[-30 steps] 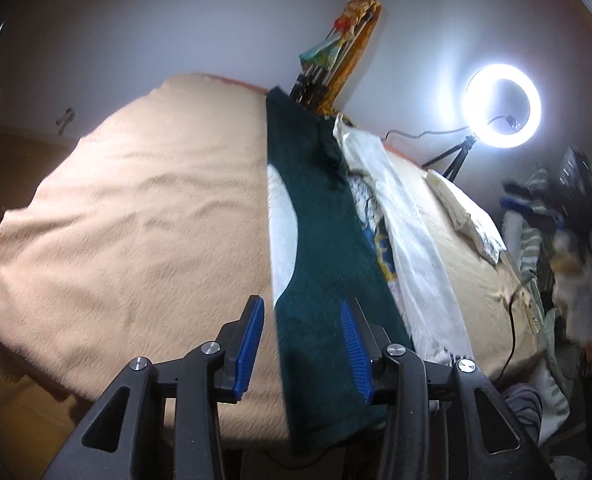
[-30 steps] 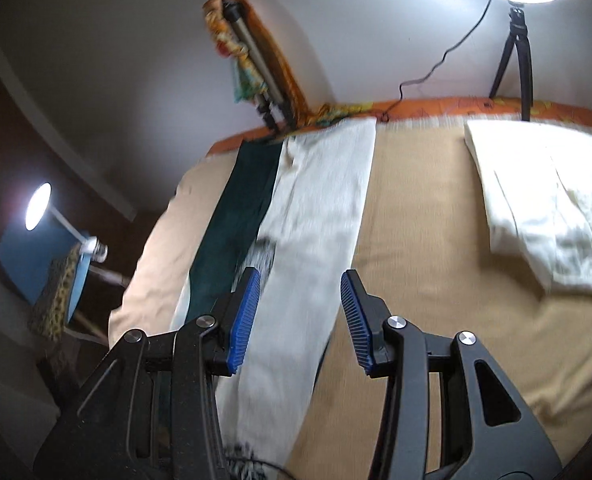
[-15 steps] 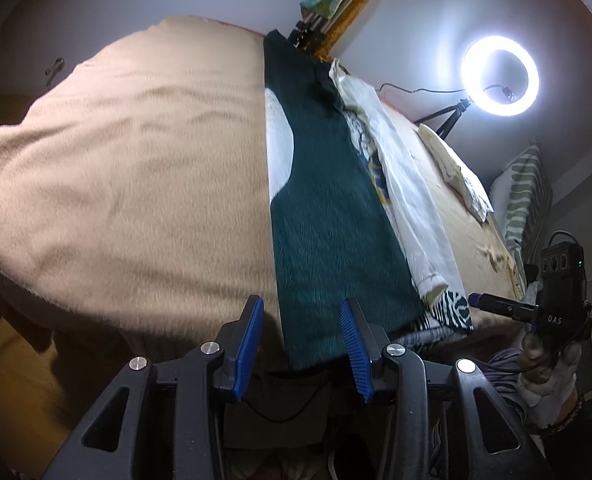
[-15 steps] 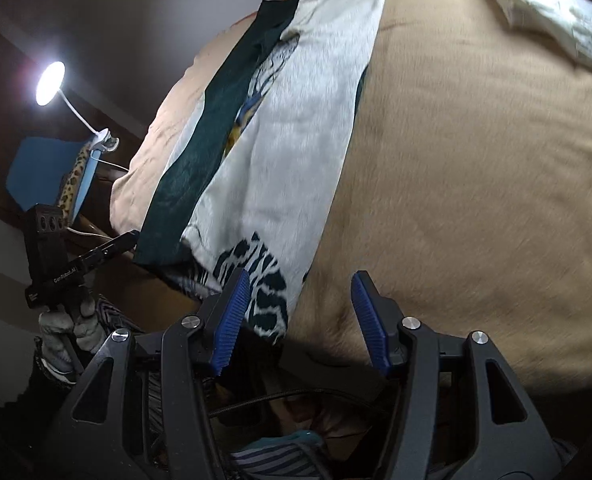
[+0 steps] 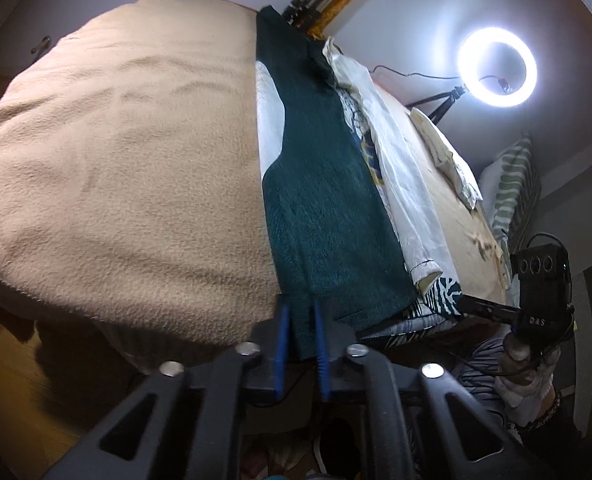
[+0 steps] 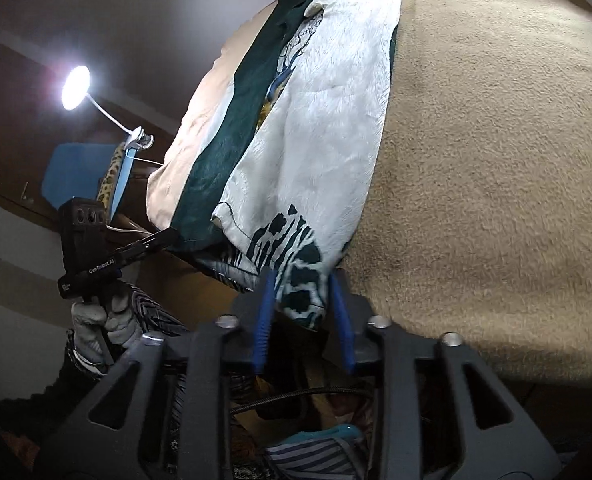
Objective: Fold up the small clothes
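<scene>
Pinching near hem of folded garment (image 5: pixel 328 208) hanging off beige blanket (image 5: pixel 128 184) edge: left gripper (image 5: pixel 300 344) clamping green corner, right gripper (image 6: pixel 302 312) just closing on patterned corner. Lifting evenly, keeping hem taut.

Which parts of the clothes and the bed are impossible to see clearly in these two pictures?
- Left wrist view: the dark green garment near hem disappears between the left gripper pads.
- Right wrist view: the white garment far end is cut by the top edge.
- Both views: the layers under the garments are covered by them; how many, I cannot tell.
- Under the bed: dark and blocked by the gripper bodies.
</scene>
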The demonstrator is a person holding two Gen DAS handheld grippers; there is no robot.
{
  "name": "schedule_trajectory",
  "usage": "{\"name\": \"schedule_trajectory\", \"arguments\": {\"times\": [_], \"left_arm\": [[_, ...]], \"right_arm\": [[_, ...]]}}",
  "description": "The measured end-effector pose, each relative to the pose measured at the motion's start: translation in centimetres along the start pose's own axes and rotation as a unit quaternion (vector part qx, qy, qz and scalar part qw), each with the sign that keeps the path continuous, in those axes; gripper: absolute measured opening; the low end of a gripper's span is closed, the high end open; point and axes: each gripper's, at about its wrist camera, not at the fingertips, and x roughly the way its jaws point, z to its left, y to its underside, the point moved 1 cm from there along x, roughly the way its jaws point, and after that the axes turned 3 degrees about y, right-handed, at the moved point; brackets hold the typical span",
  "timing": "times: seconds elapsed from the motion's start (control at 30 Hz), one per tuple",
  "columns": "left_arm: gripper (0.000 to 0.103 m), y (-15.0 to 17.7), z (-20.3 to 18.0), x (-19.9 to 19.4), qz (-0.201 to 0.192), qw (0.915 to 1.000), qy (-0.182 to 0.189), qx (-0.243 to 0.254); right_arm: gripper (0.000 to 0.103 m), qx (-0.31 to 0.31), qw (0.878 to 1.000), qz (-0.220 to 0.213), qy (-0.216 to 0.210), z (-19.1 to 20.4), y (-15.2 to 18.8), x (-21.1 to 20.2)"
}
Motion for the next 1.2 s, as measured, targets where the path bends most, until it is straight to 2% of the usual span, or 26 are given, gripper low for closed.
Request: {"name": "schedule_trajectory", "arguments": {"times": [0.07, 0.3, 0.43, 0.67, 0.83, 1.0, 1.2], "left_arm": [[0.0, -0.1, -0.1, 0.2, 0.002, 1.0, 0.008, -0.001], [0.0, -2.3, -0.6, -0.8, -0.024, 0.9984, 0.048, -0.015], [0.0, -4.7, -1.4, -1.0, -0.041, 0.9977, 0.053, -0.008], [0.0, -9.9, -2.4, -0.5, -0.071, 0.9961, 0.053, 0.007], [0.0, -13.9, -1.9, 0.8, -0.087, 0.9949, 0.05, -0.002], [0.0, -17.8, -0.8, 3.3, -0.097, 0.995, 0.024, -0.009], [0.0, -21.0, 0.1, 6.2, -0.095, 0.9954, 0.003, -0.012]], "right_arm": [[0.008, 0.002, 1.0, -0.001, -0.012, -0.2, -0.2, 0.0], [0.005, 0.03, 0.998, -0.032, -0.054, -1.0, -1.6, -1.4], [0.004, 0.047, 0.994, -0.066, -0.067, -1.6, -4.0, -2.8], [0.003, 0.044, 0.992, -0.103, -0.058, -1.5, -8.9, -4.5], [0.003, 0.06, 0.988, -0.135, -0.054, -1.9, -13.3, -5.0], [0.003, 0.082, 0.984, -0.155, -0.04, -3.0, -17.2, -3.3], [0.003, 0.111, 0.983, -0.148, -0.014, -5.2, -20.1, -0.2]]}}
